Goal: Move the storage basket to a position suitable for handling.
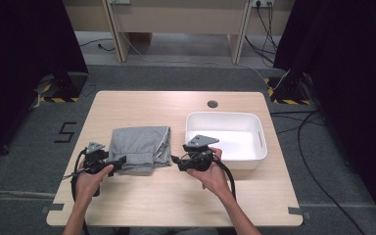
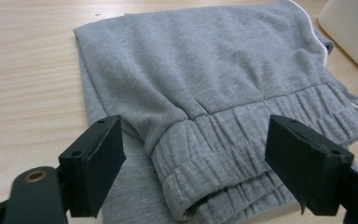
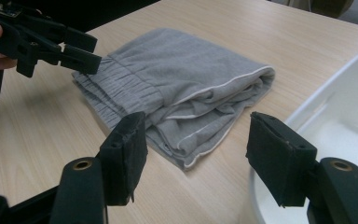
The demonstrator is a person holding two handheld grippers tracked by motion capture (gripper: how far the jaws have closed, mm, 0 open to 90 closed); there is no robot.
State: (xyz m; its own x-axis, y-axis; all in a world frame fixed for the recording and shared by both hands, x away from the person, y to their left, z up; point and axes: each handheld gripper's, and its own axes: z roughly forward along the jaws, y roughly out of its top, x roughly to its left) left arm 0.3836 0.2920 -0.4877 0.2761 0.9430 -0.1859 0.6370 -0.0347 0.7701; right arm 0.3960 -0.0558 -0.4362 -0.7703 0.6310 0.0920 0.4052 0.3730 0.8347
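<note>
A folded grey garment [image 1: 139, 148] with a ribbed elastic waistband and thin white piping lies flat on the light wooden table [image 1: 127, 105], left of centre. A white plastic bin [image 1: 262, 142] stands just beside it on the right, apart from the cloth.

Left side: the left hand [image 1: 89, 180] enters from the bottom edge of the high view, forearm angled up and slightly inward, and grasps the left gripper [image 1: 120, 161] by its handle. The tool lies roughly level and points rightward at the near left corner of the garment. In the left gripper view the two black jaws stand spread wide, one at each side of the gathered waistband [image 2: 214, 149]; the waistband lies between them, but neither pad presses on it. In the right gripper view the tips of this tool sit at the waistband edge [image 3: 116, 88]; whether they touch the cloth cannot be told.

Right side: the right hand [image 1: 214, 176] comes in from the bottom, forearm angled up and to the left, wrist bent so that the right gripper [image 1: 175, 160] points leftward at the near right corner of the garment. Its grey three-cornered plate [image 1: 199, 141] faces up. In the right gripper view the jaws are spread and hold nothing; the folded corner with white piping [image 3: 205, 140] lies beyond them, and the bin wall [image 3: 335, 93] rises at the right.
</note>
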